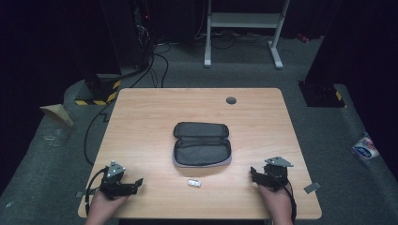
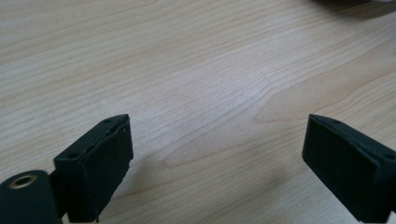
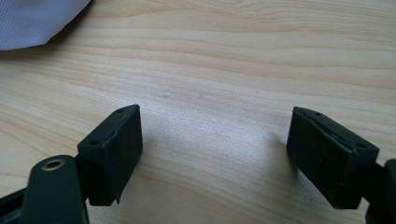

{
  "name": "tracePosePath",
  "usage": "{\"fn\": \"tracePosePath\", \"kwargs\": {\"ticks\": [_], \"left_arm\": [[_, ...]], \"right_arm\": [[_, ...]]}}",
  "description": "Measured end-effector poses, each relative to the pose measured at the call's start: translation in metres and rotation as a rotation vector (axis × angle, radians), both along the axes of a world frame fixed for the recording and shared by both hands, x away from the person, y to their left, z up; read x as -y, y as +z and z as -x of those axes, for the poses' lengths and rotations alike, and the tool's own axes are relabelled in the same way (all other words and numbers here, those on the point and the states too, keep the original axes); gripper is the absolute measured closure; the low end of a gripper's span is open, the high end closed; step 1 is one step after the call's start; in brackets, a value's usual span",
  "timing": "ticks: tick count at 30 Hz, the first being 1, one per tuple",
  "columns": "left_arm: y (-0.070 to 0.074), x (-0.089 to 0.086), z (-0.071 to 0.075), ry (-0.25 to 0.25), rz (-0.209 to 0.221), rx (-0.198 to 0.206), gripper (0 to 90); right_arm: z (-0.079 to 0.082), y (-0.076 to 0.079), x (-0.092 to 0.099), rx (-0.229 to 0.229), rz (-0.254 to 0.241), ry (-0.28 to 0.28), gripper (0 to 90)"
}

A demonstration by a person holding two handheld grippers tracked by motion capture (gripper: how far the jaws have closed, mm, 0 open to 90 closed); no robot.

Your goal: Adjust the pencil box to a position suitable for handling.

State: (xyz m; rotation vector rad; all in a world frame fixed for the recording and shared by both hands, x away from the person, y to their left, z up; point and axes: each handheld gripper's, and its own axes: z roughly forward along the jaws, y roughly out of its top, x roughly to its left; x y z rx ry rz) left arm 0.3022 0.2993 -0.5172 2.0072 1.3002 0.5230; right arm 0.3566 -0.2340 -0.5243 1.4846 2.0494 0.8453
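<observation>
So far nothing is in hand. High view: open pouch (image 1: 202, 144) lies unzipped mid-bench (image 1: 141, 117), small silver item (image 1: 194, 183) just in front of it, apart from it. Left tool (image 1: 132, 186) and right tool (image 1: 256, 174) rest near the front edge, well apart from both things. Left gripper view: left tool (image 2: 217, 156) jaws wide, bare wood between. Right gripper view: right tool (image 3: 215, 154) jaws wide, nothing between; pouch corner (image 3: 32, 21) at upper left. Judgement: start stage; packing the item and closing the pouch likely remain.
</observation>
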Motion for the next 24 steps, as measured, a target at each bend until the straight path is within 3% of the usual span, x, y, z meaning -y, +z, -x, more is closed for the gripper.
{"fn": "tracePosePath", "kwargs": {"ticks": [12,17,24], "left_arm": [[0.007,0.008,0.003,-0.051,0.059,0.03,1.9],[0.007,0.013,0.002,-0.056,0.06,0.051,0.6],[0.011,0.021,-0.002,-0.091,0.036,0.047,0.5]], "right_arm": [[0.0,0.0,0.0,0.003,0.0,-0.001,18.7],[0.0,0.0,0.0,0.003,0.0,-0.001,18.7],[0.0,0.0,0.0,0.003,0.0,-0.001,18.7]]}}
